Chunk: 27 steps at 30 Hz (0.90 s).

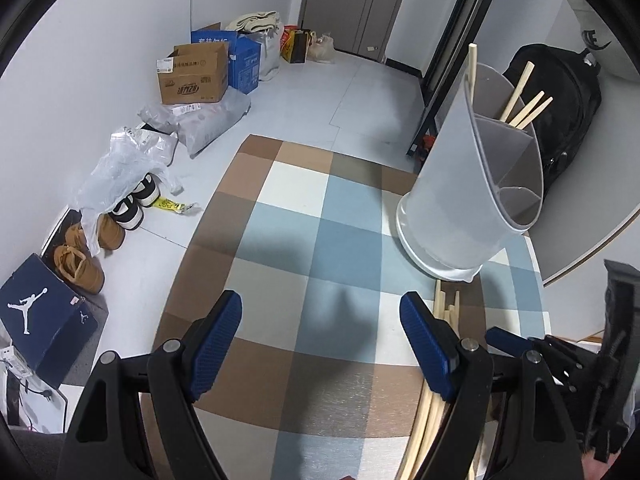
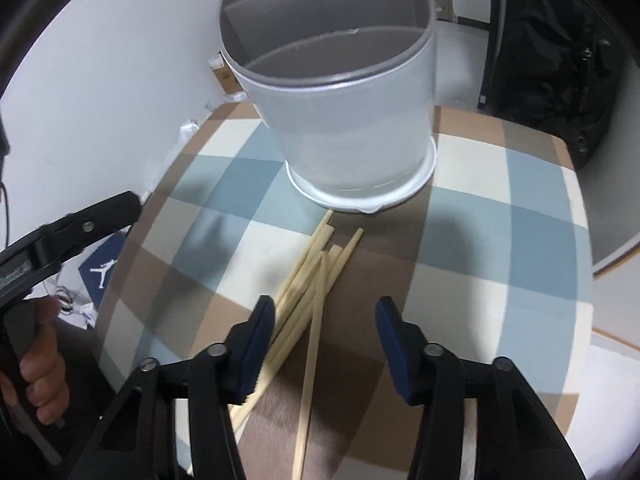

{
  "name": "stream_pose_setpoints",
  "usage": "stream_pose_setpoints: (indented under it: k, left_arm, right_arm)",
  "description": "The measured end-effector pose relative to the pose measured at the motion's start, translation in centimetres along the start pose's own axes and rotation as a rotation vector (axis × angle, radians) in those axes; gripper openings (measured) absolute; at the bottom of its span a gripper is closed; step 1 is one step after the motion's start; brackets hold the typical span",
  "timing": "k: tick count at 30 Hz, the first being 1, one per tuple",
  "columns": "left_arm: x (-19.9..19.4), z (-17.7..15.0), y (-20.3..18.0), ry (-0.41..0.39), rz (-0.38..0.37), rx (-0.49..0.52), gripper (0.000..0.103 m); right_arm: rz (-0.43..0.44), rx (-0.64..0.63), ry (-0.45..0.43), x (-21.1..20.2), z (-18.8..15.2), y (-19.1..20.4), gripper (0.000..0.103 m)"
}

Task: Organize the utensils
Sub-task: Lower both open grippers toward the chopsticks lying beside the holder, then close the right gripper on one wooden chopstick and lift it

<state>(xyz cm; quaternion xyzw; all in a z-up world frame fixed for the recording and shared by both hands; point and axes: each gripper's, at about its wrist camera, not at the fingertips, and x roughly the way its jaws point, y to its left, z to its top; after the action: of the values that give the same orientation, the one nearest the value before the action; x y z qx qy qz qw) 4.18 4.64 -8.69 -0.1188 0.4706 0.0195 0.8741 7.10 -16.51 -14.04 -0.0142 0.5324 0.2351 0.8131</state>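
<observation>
A grey plastic divided utensil holder (image 2: 344,120) stands on the checked blue, brown and white tablecloth (image 2: 500,240), w/ several pale wooden chopsticks (image 1: 524,108) upright in its rear compartments. A loose pile of wooden chopsticks (image 2: 308,280) lies on the cloth just in front of the holder's base, between the wide-apart fingers of the right gripper (image 2: 324,344). The left gripper (image 1: 320,340), also spread, hangs over bare cloth left of that pile; cardboard boxes (image 1: 192,76), tan boots (image 1: 84,264) and a dark shoebox (image 1: 44,316) sit on the floor beyond the table's left edge, a black backpack (image 1: 560,120) behind the holder.
</observation>
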Motion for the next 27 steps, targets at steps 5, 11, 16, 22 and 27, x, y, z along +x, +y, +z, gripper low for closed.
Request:
stream_pose_setpoints:
  k: [5, 11, 16, 22, 27]
  left_arm:
    - [-0.1, 0.2, 0.5, 0.002, -0.008, -0.009, 0.078]
    - [0.2, 0.3, 0.5, 0.024, -0.021, -0.025, 0.078]
    - [0.3, 0.2, -0.1, 0.021, -0.012, 0.008, 0.078]
    - [0.7, -0.1, -0.7, 0.046, -0.01, 0.048, 0.078]
    - [1.6, -0.6, -1.9, 0.1, -0.034, 0.099, 0.078]
  right_arm:
    - [-0.029, -0.037, 0.041, 1.1, 0.4, 0.6, 0.019]
    - [-0.035, -0.044, 0.051, 1.5, 0.8, 0.9, 0.014]
    - [-0.055, -0.04, 0.045, 1.4, 1.1, 0.7, 0.005]
    - [-0.023, 0.035, 0.015, 0.1, 0.7, -1.1, 0.004]
    - [0.022, 0.108, -0.043, -2.2, 0.7, -2.7, 0.004]
